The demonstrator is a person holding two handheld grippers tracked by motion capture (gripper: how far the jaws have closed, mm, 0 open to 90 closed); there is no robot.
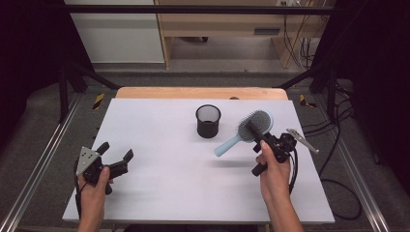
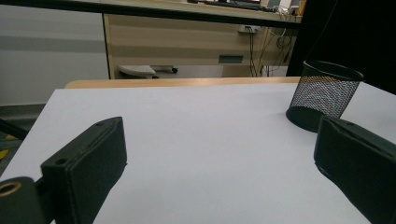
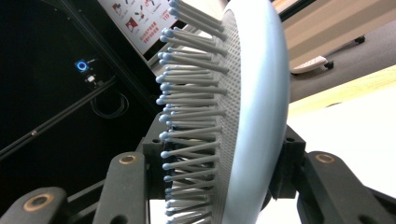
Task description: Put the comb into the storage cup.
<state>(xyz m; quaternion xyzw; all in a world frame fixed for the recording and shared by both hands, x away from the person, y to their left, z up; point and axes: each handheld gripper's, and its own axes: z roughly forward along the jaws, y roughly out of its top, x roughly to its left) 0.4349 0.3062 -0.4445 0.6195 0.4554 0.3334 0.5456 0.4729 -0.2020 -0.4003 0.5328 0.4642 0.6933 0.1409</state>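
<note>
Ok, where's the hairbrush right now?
In the high view the light-blue hairbrush is at the table's right, clamped by its head in the right tool, lifted just right of the black mesh cup, handle pointing left.

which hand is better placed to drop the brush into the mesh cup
Right. The right gripper is already shut on the hairbrush, lifted beside the mesh cup. The left gripper is open, holds nothing and sits farther from the cup.
</note>
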